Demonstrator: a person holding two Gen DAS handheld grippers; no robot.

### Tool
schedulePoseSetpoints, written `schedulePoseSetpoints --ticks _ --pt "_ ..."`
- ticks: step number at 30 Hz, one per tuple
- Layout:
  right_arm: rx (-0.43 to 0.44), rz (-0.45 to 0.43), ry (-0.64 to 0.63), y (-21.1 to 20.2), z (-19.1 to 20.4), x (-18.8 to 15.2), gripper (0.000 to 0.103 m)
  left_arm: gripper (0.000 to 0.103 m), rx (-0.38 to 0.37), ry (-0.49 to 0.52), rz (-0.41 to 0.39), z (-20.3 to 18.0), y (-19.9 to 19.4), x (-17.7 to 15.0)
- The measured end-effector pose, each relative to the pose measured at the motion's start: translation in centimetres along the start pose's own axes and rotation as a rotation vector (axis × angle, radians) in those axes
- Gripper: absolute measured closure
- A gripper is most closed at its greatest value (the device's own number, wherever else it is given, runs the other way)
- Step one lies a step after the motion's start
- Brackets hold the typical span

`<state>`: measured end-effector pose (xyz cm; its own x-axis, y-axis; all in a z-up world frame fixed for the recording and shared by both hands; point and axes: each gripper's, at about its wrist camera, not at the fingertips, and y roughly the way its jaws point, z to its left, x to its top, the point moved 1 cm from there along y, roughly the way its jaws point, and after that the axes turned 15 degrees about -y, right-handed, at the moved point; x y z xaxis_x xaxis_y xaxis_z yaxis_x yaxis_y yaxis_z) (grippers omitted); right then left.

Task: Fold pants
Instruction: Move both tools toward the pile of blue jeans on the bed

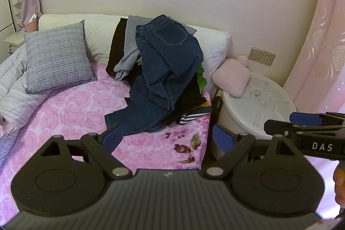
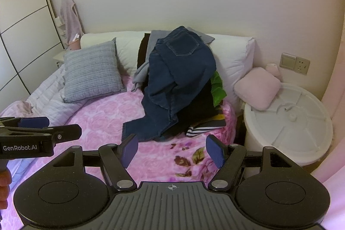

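Both grippers, left gripper (image 1: 166,136) and right gripper (image 2: 171,151), hover with jaws apart, empty. Jeans (image 1: 166,66) lie crumpled atop a clothes pile (image 1: 192,98) at 12 o'clock on the bed (image 1: 82,113). Step: reaching in. Next: grab the waistband, pull free, spread flat.

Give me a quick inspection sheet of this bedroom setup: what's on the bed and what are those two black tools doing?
Surface: bed with pink rose blanket, mostly bare in front.
Job's things: dark blue jeans crumpled on top of a clothes pile, one leg trailing onto the blanket.
Clutter: grey garment, black clothing, something green, striped fabric; grey striped cushion.
Grippers: left hand-held gripper open, holding nothing; right hand-held gripper open, holding nothing.
Cables: nothing seen.
Surroundings: white round tub lid with pink cushion, wall socket, wardrobe.
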<state>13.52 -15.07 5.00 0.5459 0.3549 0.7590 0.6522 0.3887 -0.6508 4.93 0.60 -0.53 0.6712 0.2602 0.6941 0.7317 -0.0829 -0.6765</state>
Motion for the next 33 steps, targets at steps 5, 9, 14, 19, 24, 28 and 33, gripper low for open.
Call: schedulePoseSetpoints --ticks 5,9,14,19,24,28,33 --pt "-0.011 0.002 0.006 0.2 0.1 0.4 0.036 0.015 -0.01 0.004 0.001 0.3 0.4 0.5" --pt "-0.022 0.0 0.012 0.4 0.4 0.8 0.036 0.015 -0.019 0.008 0.001 0.6 0.6 0.9" --pt "-0.036 0.002 0.02 0.8 0.9 1.1 0.036 0.015 -0.034 0.014 0.001 1.1 1.1 1.3" --pt "-0.053 0.012 0.032 1.3 1.6 1.2 0.036 0.014 -0.043 0.018 0.011 2.0 1.7 1.8" --pt "-0.069 0.029 0.043 1.9 2.2 1.3 0.036 0.014 -0.056 0.023 0.02 3.0 2.4 2.2" --pt "-0.08 0.056 0.053 2.3 2.5 0.9 0.036 0.014 -0.065 0.016 0.032 3.6 3.2 2.2" --pt "-0.102 0.074 0.059 2.5 2.6 0.9 0.036 0.014 -0.084 0.004 0.048 4.0 3.8 2.1"
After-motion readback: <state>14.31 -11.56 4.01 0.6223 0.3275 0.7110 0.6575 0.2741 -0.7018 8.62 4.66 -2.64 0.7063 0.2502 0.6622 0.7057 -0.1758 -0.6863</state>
